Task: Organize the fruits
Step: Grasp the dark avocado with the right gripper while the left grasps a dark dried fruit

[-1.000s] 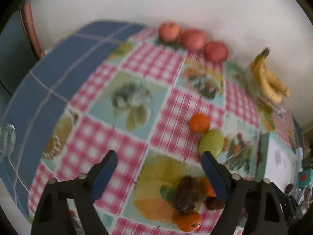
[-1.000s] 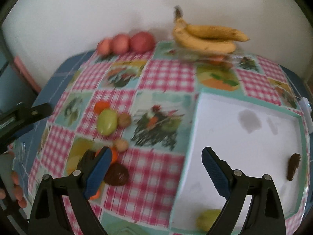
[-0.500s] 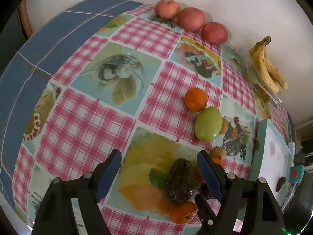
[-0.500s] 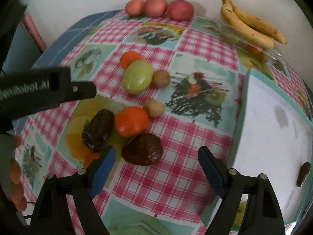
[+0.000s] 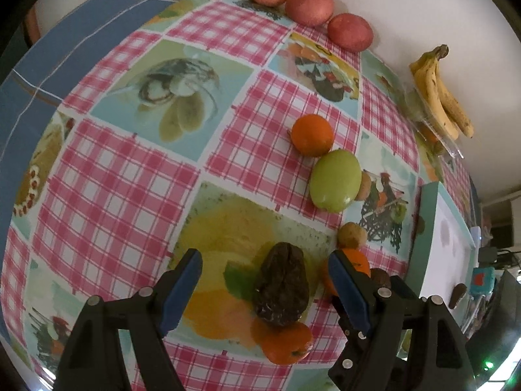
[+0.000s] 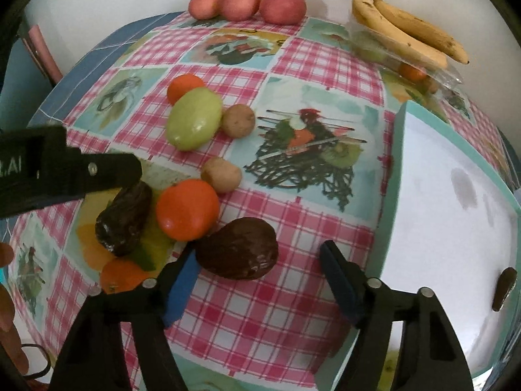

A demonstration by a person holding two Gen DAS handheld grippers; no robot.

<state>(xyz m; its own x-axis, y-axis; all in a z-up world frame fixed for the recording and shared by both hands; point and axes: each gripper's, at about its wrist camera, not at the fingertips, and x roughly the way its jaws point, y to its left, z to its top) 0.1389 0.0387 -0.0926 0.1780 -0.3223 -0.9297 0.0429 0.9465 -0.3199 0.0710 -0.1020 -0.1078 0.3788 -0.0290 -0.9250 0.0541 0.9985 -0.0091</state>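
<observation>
Checkered pink tablecloth [image 5: 107, 202] with printed fruit panels, white wall behind. Three red apples [image 6: 247, 3] lined up at far edge against wall; bananas [image 6: 407, 32] on clear plastic packaging beside them. Mid-table cluster: orange [image 5: 312, 134] touching green mango [image 5: 335, 181], two small brown round fruits [image 6: 239, 120] just beside. Nearer: wrinkled dark avocado [image 5: 281, 290], second orange [image 6: 187, 208], third orange [image 6: 122, 275] partly hidden under it, smooth dark-brown avocado [image 6: 237, 247]. White tray [image 6: 456, 215] with teal rim to the right, small dark piece inside near its edge, possibly a date, too small to confirm.

Left gripper [image 5: 265, 283] spread wide, straddling wrinkled avocado, pads not touching it. Right gripper [image 6: 259, 273] also spread wide, smooth avocado sitting between the fingers, close against left finger [image 6: 180, 282]; contact hard to judge. Nothing grasped by either.
</observation>
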